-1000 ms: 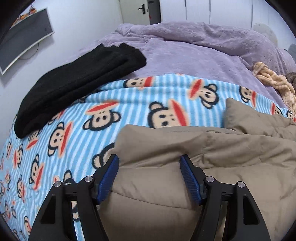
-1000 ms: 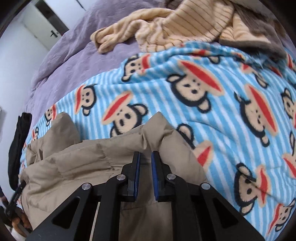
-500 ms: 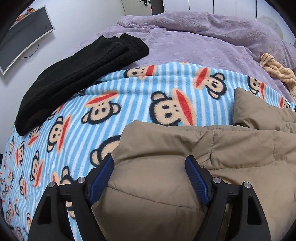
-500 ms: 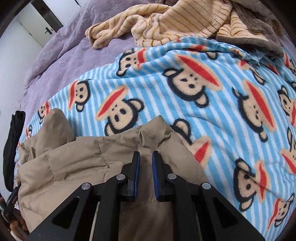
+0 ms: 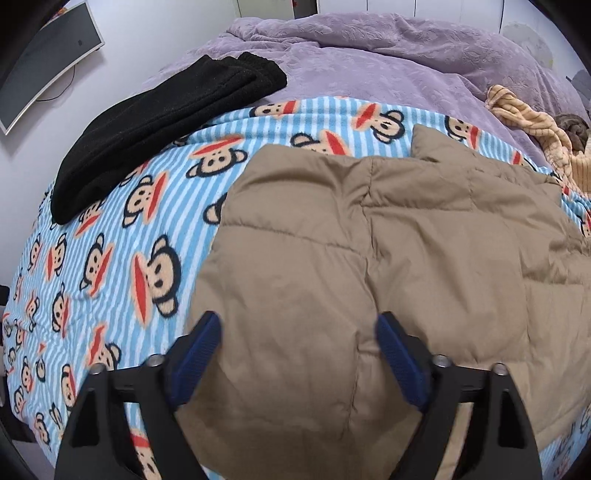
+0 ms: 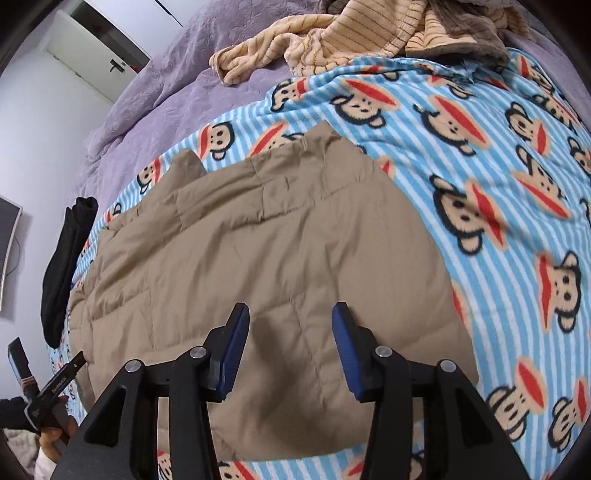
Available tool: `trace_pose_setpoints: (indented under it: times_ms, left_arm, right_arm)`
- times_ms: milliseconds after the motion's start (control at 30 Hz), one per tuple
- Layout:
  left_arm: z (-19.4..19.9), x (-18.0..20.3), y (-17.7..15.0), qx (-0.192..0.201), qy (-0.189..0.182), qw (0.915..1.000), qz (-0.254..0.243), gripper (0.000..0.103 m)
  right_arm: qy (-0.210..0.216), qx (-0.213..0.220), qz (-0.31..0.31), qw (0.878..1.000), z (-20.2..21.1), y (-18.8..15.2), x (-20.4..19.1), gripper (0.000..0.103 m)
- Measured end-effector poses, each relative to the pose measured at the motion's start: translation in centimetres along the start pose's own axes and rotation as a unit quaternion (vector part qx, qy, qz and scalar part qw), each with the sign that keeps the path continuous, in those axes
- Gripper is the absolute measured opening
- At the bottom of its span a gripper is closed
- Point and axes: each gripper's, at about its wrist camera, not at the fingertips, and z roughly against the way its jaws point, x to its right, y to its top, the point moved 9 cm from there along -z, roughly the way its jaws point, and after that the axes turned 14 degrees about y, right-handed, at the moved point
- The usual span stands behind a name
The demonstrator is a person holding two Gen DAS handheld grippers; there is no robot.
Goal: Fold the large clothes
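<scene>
A tan quilted jacket [image 5: 388,266] lies folded flat on the blue striped monkey-print blanket [image 5: 110,258]. My left gripper [image 5: 299,354] hangs open above the jacket's near left part, nothing between its blue pads. In the right wrist view the same jacket [image 6: 240,266] fills the middle, and my right gripper [image 6: 290,350] stands open over its near edge, holding nothing. The other gripper and the hand holding it [image 6: 44,391] show at the lower left of that view.
A folded black garment [image 5: 159,122] lies at the blanket's far left corner. A purple bedspread [image 5: 369,59] covers the bed beyond. A crumpled beige striped garment [image 6: 362,33] sits at the far right. A monitor [image 5: 44,62] hangs on the left wall.
My right gripper has opened and let go of the jacket. Both grippers have pulled back and up, so more of the flat jacket shows.
</scene>
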Motion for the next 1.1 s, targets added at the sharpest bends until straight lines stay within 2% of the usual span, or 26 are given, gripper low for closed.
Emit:
trace_pose_setpoints:
  times_ms: [100, 167, 300, 367, 633, 667, 700, 833, 967, 1100]
  left_arm:
    - [0.7, -0.1, -1.6, -0.003, -0.004, 1.0, 0.003, 0.103]
    - [0.9, -0.1, -2.7, -0.013, -0.007, 0.9999, 0.001, 0.103]
    - [1.3, 0.0, -4.4, -0.029, -0.01, 0.9995, -0.001, 0.103]
    - [1.6, -0.1, -5.1, -0.035, -0.017, 0.9992, 0.001, 0.103]
    - [1.3, -0.7, -6.9, -0.053, -0.025, 0.9983, 0.008, 0.103]
    - [1.3, -0.8, -7.0, -0.054, -0.026, 0.9982, 0.009, 0.103]
    - [1.3, -0.9, -7.1, -0.056, -0.027, 0.998, 0.01, 0.103]
    - [1.1, -1.5, -7.7, -0.069, -0.028, 0.997, 0.022, 0.103]
    - [1.0, -1.8, -8.0, -0.064, -0.017, 0.9976, 0.021, 0.103]
    - [0.9, -1.9, -8.4, -0.072, -0.026, 0.9969, 0.021, 0.103]
  right_arm:
    - [0.0, -0.01, -0.004, 1.0, 0.6, -2.0, 0.1, 0.053]
    - [0.007, -0.014, -0.013, 1.0, 1.2, -3.0, 0.1, 0.061]
    - [0.012, -0.019, -0.023, 0.999, 2.3, -4.7, 0.2, 0.065]
    - [0.017, -0.02, -0.032, 0.999, 2.7, -5.8, 0.4, 0.072]
    - [0.038, -0.039, -0.084, 0.995, 1.8, -9.2, 1.7, 0.073]
    - [0.044, -0.041, -0.089, 0.994, 1.7, -9.4, 1.7, 0.083]
    - [0.051, -0.04, -0.094, 0.993, 1.6, -9.5, 1.7, 0.084]
    - [0.068, -0.04, -0.107, 0.991, 1.0, -9.8, 1.6, 0.084]
    - [0.088, -0.041, -0.125, 0.987, 0.1, -9.8, 1.6, 0.084]
    - [0.106, -0.047, -0.15, 0.982, -0.9, -10.1, 1.7, 0.085]
